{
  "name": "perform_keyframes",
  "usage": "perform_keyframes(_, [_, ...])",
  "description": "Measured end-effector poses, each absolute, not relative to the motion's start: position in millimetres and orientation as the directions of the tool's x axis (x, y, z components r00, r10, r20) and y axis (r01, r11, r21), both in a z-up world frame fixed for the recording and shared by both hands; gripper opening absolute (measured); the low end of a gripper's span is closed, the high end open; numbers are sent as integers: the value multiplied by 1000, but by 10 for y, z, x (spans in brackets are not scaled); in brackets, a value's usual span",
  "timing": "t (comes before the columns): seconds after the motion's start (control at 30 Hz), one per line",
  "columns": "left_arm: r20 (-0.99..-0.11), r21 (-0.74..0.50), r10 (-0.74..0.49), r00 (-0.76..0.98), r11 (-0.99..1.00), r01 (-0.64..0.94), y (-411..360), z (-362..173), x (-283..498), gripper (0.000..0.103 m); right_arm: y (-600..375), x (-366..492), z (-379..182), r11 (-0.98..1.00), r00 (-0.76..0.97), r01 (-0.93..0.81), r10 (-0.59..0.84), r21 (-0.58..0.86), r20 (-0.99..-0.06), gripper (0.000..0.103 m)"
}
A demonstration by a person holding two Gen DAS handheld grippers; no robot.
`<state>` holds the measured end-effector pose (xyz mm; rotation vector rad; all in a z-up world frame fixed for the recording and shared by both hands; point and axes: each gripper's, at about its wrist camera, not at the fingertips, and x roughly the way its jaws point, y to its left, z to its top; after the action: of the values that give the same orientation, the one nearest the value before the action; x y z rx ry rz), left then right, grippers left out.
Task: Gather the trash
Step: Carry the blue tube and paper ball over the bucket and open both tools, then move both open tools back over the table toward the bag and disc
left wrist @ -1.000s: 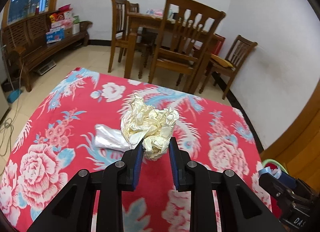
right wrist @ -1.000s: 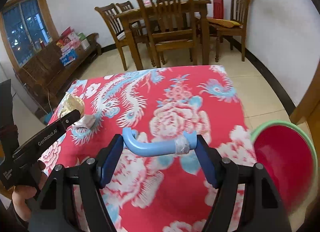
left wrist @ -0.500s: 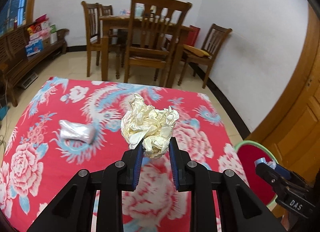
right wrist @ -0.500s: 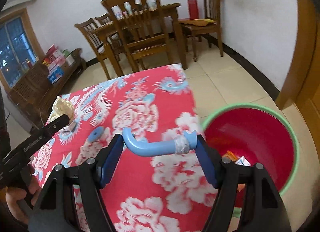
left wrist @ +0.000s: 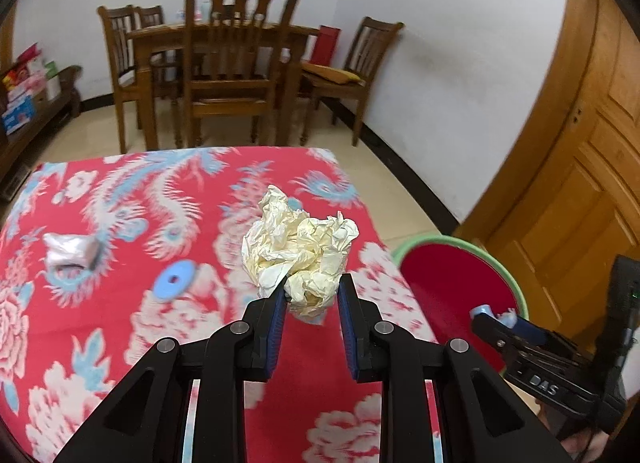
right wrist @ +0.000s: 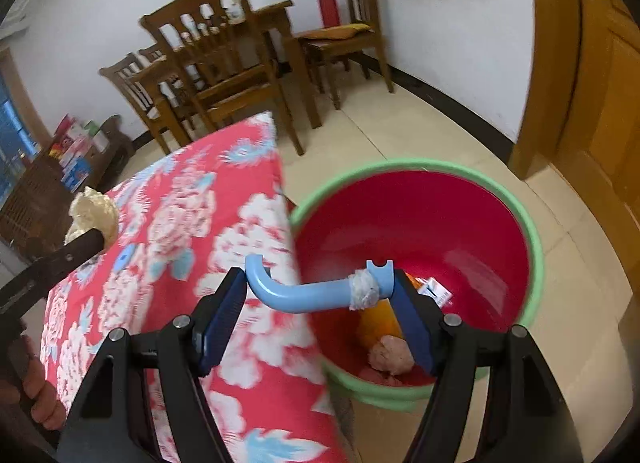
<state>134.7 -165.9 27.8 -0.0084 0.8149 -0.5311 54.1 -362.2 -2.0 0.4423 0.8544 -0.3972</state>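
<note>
My left gripper (left wrist: 311, 295) is shut on a crumpled cream paper ball (left wrist: 298, 251), held above the red floral tablecloth (left wrist: 120, 323). That paper ball (right wrist: 94, 212) also shows at the left of the right wrist view. My right gripper (right wrist: 318, 291) is shut on a curved light-blue plastic piece (right wrist: 316, 297) with tape around one end, held over the table's edge and the near rim of the red bin (right wrist: 420, 223) with a green rim. The bin (left wrist: 452, 287) stands on the floor right of the table. Wrappers and a pink lump lie inside it.
A crumpled clear plastic wrap (left wrist: 72, 255) and a blue round piece (left wrist: 175, 279) lie on the cloth at the left. Wooden chairs and a dining table (left wrist: 236, 75) stand behind. A wooden door (left wrist: 580, 167) is at the right. A hand (right wrist: 36, 395) shows at lower left.
Both grippers have swung to the right with their loads. The bin has come into full view under the right gripper. The clear wrap has slid toward the left edge of the left wrist view.
</note>
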Motion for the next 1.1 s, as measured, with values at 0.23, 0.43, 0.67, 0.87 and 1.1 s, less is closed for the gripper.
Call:
perform_keyframes(0.23, [-709, -209, -484, 513, 839, 503, -1931, 198, 1234, 25, -3916, 362, -245, 786, 556, 571, -155, 239, -816, 74])
perform_keyframes(0.43, [-725, -211, -505, 468, 810, 547, -2158, 105, 1143, 25, -4086, 246, -296, 754, 551, 600, -148, 266, -821, 74])
perform_keyframes(0.67, [-734, -209, -530, 425, 772, 601, -2396, 50, 1041, 26, -4191, 114, -230, 732, 571, 616, -161, 291, -805, 74])
perform_keyframes(0.87, [-747, -217, -553, 369, 727, 651, -2648, -71, 967, 27, -4316, -15, -131, 703, 586, 642, -192, 307, -787, 74])
perform_keyframes(1.1, [-744, -263, -599, 296, 670, 694, -2861, -176, 899, 52, -4478, -168, -115, 670, 580, 674, -220, 312, -784, 74])
